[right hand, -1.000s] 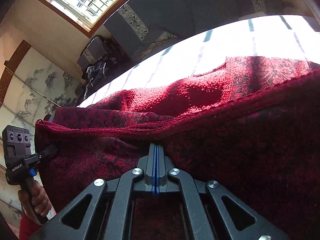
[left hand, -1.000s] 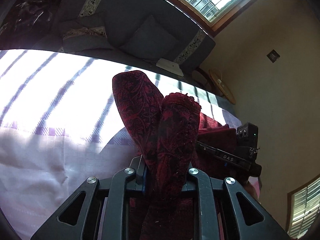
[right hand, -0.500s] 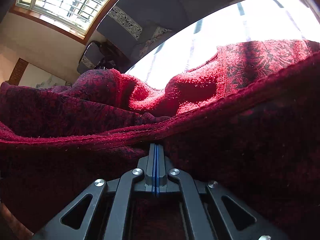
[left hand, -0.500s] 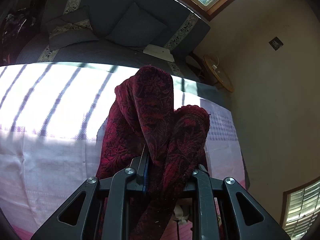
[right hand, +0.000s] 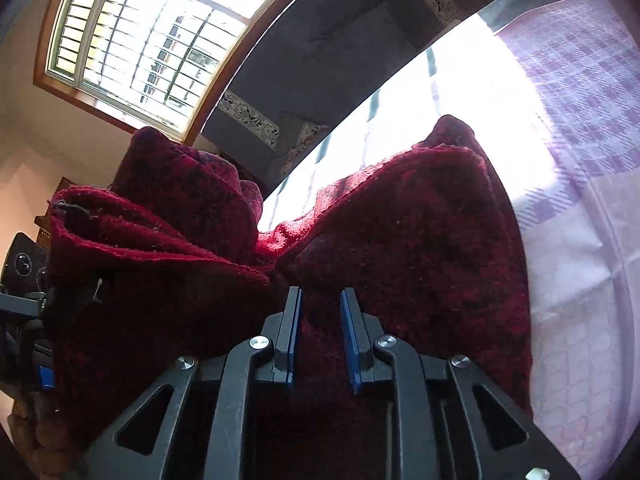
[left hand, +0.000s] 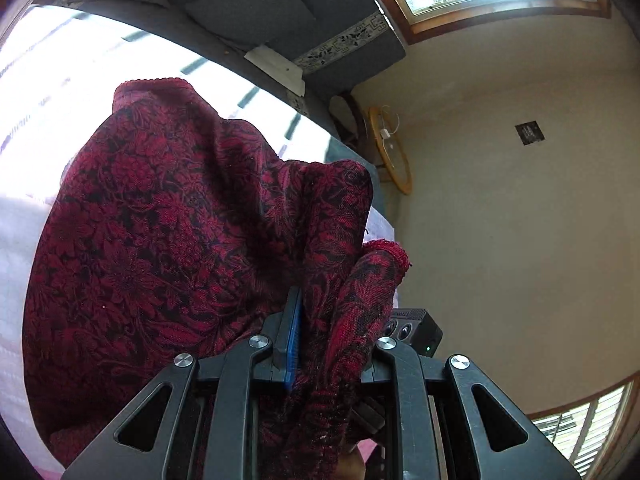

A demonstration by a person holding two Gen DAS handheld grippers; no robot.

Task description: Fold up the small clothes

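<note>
Garment [left hand: 168, 240] is clamped in left tongs [left hand: 320, 344]; right tongs [right hand: 322, 336] are seen parted, cloth between, only right view showing bare checked counter [right hand: 580, 120] alongside.

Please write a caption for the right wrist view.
Right gripper open over a dark red garment on the checked cloth.

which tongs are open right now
The right tongs: a gap shows between their blue pads. The left tongs pinch the red garment.
</note>
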